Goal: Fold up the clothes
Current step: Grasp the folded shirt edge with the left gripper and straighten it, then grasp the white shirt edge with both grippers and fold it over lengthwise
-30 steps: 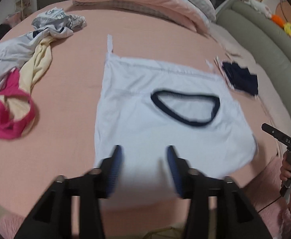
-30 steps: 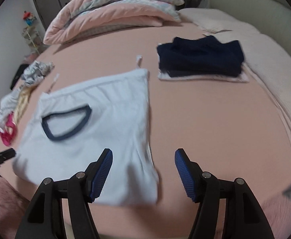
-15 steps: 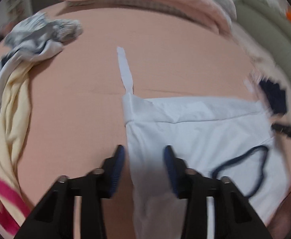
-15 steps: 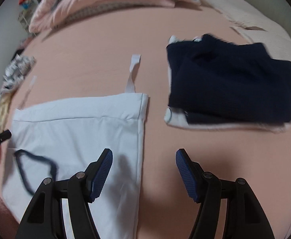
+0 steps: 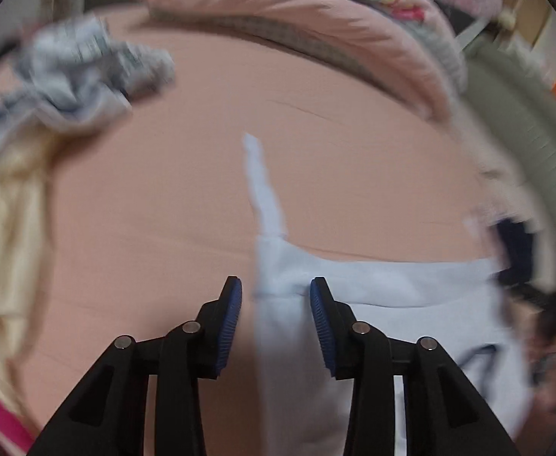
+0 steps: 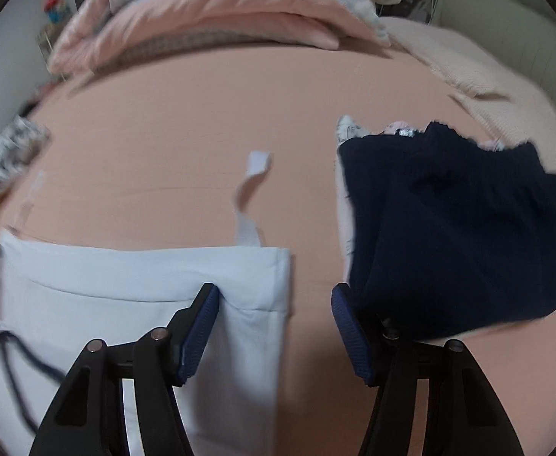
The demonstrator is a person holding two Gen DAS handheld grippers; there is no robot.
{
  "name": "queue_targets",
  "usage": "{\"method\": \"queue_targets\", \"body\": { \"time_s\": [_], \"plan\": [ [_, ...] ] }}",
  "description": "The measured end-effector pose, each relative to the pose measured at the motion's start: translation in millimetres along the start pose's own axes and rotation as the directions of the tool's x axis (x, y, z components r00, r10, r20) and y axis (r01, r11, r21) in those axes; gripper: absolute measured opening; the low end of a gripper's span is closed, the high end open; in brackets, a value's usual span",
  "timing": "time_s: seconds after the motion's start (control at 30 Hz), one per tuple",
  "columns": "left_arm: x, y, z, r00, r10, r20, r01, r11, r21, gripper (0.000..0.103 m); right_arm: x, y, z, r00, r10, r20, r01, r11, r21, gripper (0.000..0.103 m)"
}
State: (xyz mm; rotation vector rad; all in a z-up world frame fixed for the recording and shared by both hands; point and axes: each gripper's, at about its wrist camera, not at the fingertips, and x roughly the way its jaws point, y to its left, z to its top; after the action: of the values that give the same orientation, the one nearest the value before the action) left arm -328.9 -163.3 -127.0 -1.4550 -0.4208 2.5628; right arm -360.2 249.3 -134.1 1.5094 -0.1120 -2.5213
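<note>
A white garment (image 5: 384, 296) with a dark navy neckline lies flat on the pink bed sheet (image 5: 171, 197). My left gripper (image 5: 276, 296) is open, its jaws on either side of the garment's far left corner, below a white strap (image 5: 262, 186). My right gripper (image 6: 274, 304) is open over the garment's far right corner (image 6: 262, 277), with the other strap (image 6: 249, 205) just beyond.
A folded navy pile (image 6: 456, 228) lies right of the garment. Loose clothes, grey (image 5: 76, 76) and cream (image 5: 8, 228), lie at the left. A pink duvet (image 6: 209, 19) is heaped at the far end of the bed.
Both grippers have moved forward along the garment to its far corners. Both have stayed open.
</note>
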Motion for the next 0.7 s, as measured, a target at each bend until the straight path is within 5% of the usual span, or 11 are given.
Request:
{"method": "queue_targets", "body": {
  "time_s": [0.1,0.13,0.2,0.23,0.4,0.47,0.53,0.63,0.7],
  "plan": [
    [10.1,-9.8,-0.7,1.000,0.019,-0.008,-0.019,0.999,0.050,0.035,10.5,-1.4,4.5,0.999,-0.010,-0.030,0.011,1.000,0.005,0.061],
    [10.9,-12.8,-0.1,1.000,0.014,0.000,-0.014,0.998,0.056,0.012,12.7,0.1,6.2,1.000,-0.019,-0.023,0.019,1.000,-0.006,0.052],
    [10.2,-14.4,1.1,0.999,0.013,0.029,-0.014,0.998,0.054,0.010,11.4,0.8,10.4,1.000,0.008,-0.015,-0.008,1.000,-0.005,0.015],
    [8.4,-12.3,1.8,0.999,0.019,0.051,-0.021,0.999,0.043,0.010,9.3,-0.8,11.8,1.000,0.013,-0.002,-0.013,1.000,0.003,0.013],
    [19.0,1.7,5.5,0.999,0.027,0.018,-0.027,1.000,-0.005,0.015,20.1,-18.9,14.7,1.000,0.006,-0.010,-0.005,0.998,0.069,0.011],
    [8.3,6.7,9.6,0.999,0.024,0.021,-0.023,0.999,-0.041,0.033,17.4,-17.4,15.9,1.000,0.000,0.003,0.000,0.998,0.061,0.013],
    [-4.9,11.9,12.3,0.997,0.048,0.058,-0.044,0.997,-0.062,0.052,13.6,-12.8,16.9,1.000,-0.030,0.002,0.030,0.999,0.024,0.020],
    [7.4,13.5,10.8,0.999,-0.037,-0.027,0.036,0.998,-0.044,0.054,14.3,-10.9,15.9,1.000,0.000,-0.014,0.001,1.000,0.028,0.034],
    [15.3,10.9,11.3,0.999,-0.018,-0.039,0.018,1.000,0.001,0.054,22.1,-7.3,18.9,0.999,0.016,-0.037,-0.015,1.000,0.026,0.040]
  ]
}}
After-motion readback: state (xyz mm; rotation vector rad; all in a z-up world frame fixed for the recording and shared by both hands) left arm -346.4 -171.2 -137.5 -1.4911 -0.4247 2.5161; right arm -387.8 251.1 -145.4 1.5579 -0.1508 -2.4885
